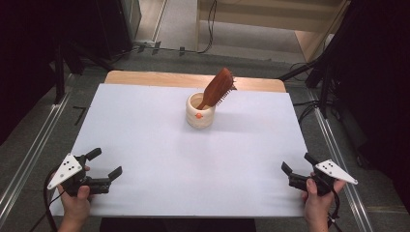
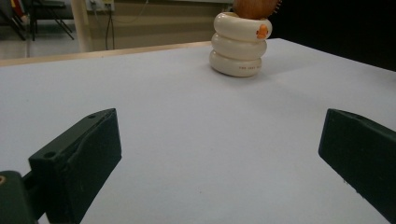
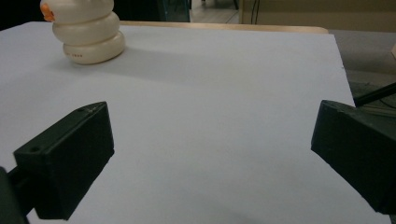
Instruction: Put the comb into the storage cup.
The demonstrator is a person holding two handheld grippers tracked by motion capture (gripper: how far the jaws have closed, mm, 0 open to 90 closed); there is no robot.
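Hairbrush of reddish-brown wood [image 1: 220, 87] stands with its handle inside a cream ceramic holder shaped like three stacked rings [image 1: 200, 111], and its bristle head leans up and to the right, over the holder's rim. The holder carries a small orange mark [image 1: 198, 116] on the side that faces the person. It stands on the white tabletop [image 1: 159, 145], in the far half and a little right of the middle, near the strip of light wood at the far edge.

The left tool [image 1: 107, 165] is held by the person's left hand [image 1: 77, 200] at the near left corner of the tabletop. Its jaws are spread wide and nothing is between them. In the left gripper view the holder [image 2: 239, 44] is seen far ahead, to the right of centre, with the brush head [image 2: 254, 7] cut by the top edge.

The right tool [image 1: 298, 163] is held by the right hand [image 1: 316, 203] at the near right corner, also with jaws wide apart and empty. In the right gripper view the holder [image 3: 86, 35] is at the upper left, well apart from the jaws.

Both tools are far from the holder and from each other
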